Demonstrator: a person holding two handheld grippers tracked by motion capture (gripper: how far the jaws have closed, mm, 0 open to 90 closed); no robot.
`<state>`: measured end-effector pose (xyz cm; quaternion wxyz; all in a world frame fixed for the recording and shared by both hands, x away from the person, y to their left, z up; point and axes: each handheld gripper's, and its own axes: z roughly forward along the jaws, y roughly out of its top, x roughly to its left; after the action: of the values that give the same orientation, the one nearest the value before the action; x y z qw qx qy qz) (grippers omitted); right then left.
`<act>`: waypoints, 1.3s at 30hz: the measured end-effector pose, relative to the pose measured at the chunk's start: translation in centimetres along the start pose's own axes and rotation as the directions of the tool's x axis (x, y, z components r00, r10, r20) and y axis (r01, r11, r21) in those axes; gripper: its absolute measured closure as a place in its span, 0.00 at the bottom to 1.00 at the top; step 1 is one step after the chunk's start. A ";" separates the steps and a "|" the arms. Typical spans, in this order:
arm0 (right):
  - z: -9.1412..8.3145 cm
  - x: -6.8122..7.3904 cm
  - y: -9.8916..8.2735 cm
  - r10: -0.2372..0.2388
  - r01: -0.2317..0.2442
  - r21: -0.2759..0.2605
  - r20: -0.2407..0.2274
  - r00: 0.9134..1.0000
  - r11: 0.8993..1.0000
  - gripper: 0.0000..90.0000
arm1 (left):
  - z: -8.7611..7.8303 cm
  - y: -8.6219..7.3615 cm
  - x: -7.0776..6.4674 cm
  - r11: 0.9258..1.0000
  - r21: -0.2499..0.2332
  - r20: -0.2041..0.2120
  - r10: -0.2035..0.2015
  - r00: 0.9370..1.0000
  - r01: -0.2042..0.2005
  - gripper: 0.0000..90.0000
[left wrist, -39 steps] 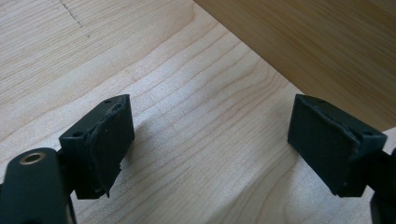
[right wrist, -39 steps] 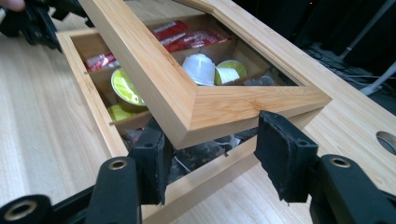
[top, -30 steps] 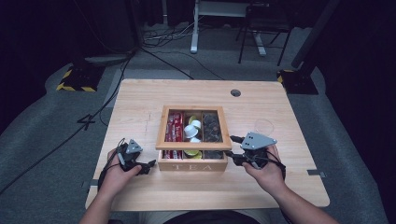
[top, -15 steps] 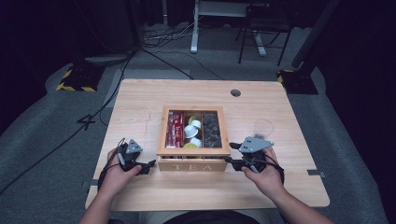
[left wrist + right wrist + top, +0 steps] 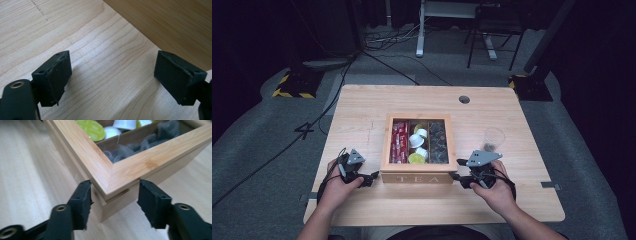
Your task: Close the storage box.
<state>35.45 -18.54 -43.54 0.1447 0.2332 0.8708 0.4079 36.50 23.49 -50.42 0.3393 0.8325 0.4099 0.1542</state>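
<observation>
We log one bamboo tea box point(image 5: 418, 176), lid shut, three compartments; left gripper point(image 5: 110, 77) open, right gripper point(image 5: 113, 200) open astride its near-right corner.

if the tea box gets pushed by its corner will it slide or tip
The tea box will probably slide rather than tip: it looks low, wide and flat-bottomed on the smooth wooden table. Pushed at one corner, where the right gripper straddles it with open jaws, it would likely pivot. The loose capsules inside may shift.
</observation>
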 end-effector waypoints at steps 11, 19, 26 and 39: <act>-0.3 -0.3 0.9 0.050 -0.051 -0.035 -0.049 0.998 0.998 0.40 | 0.0 0.0 0.0 1.000 0.002 -0.001 -0.003 1.000 0.003 0.17; -1.9 -2.0 2.0 0.081 -0.090 -0.104 -0.084 0.993 0.990 0.31 | -0.1 -0.1 0.2 1.000 -0.003 0.009 0.003 1.000 -0.003 0.17; -5.2 -4.6 1.6 0.088 -0.093 -0.133 -0.037 0.995 0.987 0.22 | -0.3 -0.3 0.5 1.000 -0.002 0.010 0.009 1.000 -0.009 0.17; -10.2 -9.2 -2.4 0.163 -0.154 -0.099 0.091 0.982 0.983 0.21 | -0.3 -0.3 0.7 1.000 -0.001 0.009 0.001 1.000 -0.001 0.17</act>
<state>38.09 -31.21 -38.44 0.1651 0.3151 0.8217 0.4453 36.58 24.28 -50.42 0.3412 0.8332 0.4081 0.1508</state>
